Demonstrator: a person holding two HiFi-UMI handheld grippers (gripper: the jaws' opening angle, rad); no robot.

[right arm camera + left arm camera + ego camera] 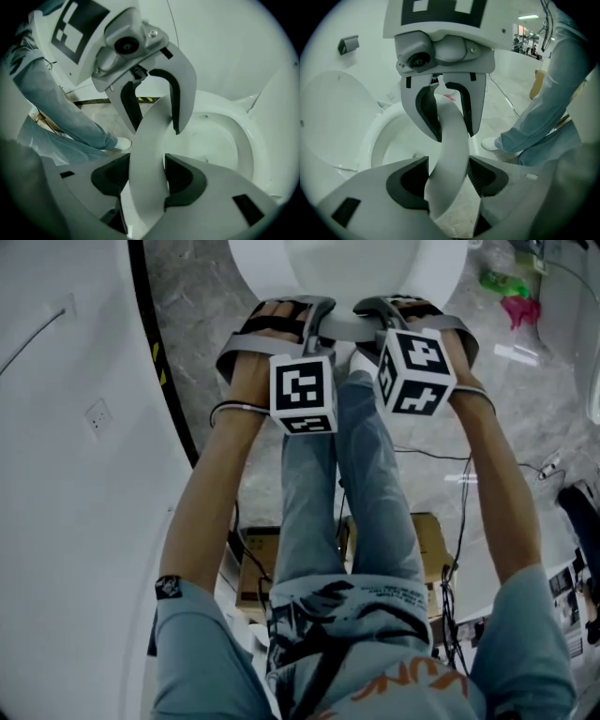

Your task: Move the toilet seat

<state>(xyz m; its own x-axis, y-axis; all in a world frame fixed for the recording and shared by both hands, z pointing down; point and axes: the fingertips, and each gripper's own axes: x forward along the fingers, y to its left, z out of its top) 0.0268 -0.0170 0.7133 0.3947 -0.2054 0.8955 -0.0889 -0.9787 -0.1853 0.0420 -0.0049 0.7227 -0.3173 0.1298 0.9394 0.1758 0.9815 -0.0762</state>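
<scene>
Clamped side by side on the toilet seat point(154, 124) front edge with left gripper point(449, 168) and right gripper point(146, 164), lifted above the bowl point(248, 140). Could slip on smooth plastic and slam down if either grip slackens or twists

The right gripper point(146, 161) clamps the white toilet seat point(150, 136).

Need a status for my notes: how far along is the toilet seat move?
Done: the lid stands raised, and the left hand-held gripper and right hand-held gripper are both clamped on the toilet seat. In hand: the seat's front is held off the toilet bowl rim. Remaining: swinging it to its resting position and letting go; the direction isn't clear.
</scene>
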